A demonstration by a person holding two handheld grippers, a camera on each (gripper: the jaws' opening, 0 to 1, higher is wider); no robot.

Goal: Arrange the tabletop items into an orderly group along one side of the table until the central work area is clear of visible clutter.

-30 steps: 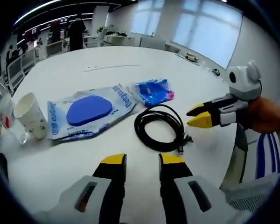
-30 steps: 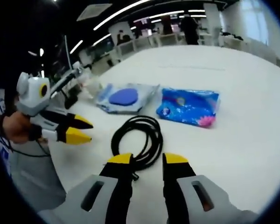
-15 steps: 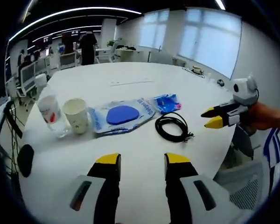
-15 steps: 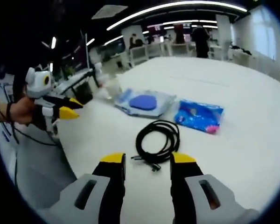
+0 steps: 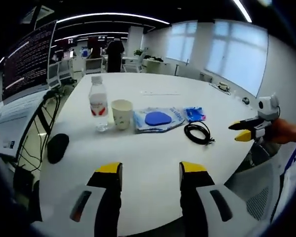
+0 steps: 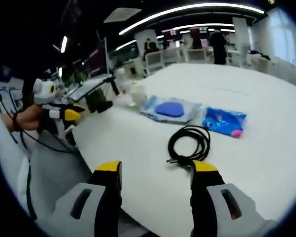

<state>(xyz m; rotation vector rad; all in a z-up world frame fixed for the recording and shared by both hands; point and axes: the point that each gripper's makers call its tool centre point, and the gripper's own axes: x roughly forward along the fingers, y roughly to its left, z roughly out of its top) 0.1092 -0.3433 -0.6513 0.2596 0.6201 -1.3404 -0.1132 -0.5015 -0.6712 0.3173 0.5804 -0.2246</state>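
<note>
On the white table [image 5: 153, 158] stand a water bottle [image 5: 97, 103] and a paper cup [image 5: 121, 113]. Beside them lie a clear packet with a blue disc [image 5: 158, 119], a small blue packet [image 5: 194, 114] and a coiled black cable [image 5: 199, 133]. My left gripper [image 5: 150, 170] is open and empty, back from the table's near edge. My right gripper [image 5: 238, 132] hovers off the table's right edge, held by a hand. In the right gripper view, the right gripper [image 6: 157, 170] is open and empty, short of the cable [image 6: 189, 144], the disc packet [image 6: 170, 109] and the blue packet [image 6: 224, 121]. The left gripper [image 6: 75, 112] is at far left.
A black mouse [image 5: 57, 147] lies at the table's left edge, with black cords hanging beside it. A monitor [image 5: 29, 59] stands to the left. Office desks, chairs and a standing person [image 5: 114, 52] are far behind. A wide bare stretch of table lies in front of my left gripper.
Both cameras have pulled back from the table, so the items look smaller and the bottle and mouse have come into view. The two grippers are farther apart. Nothing on the table moved.
</note>
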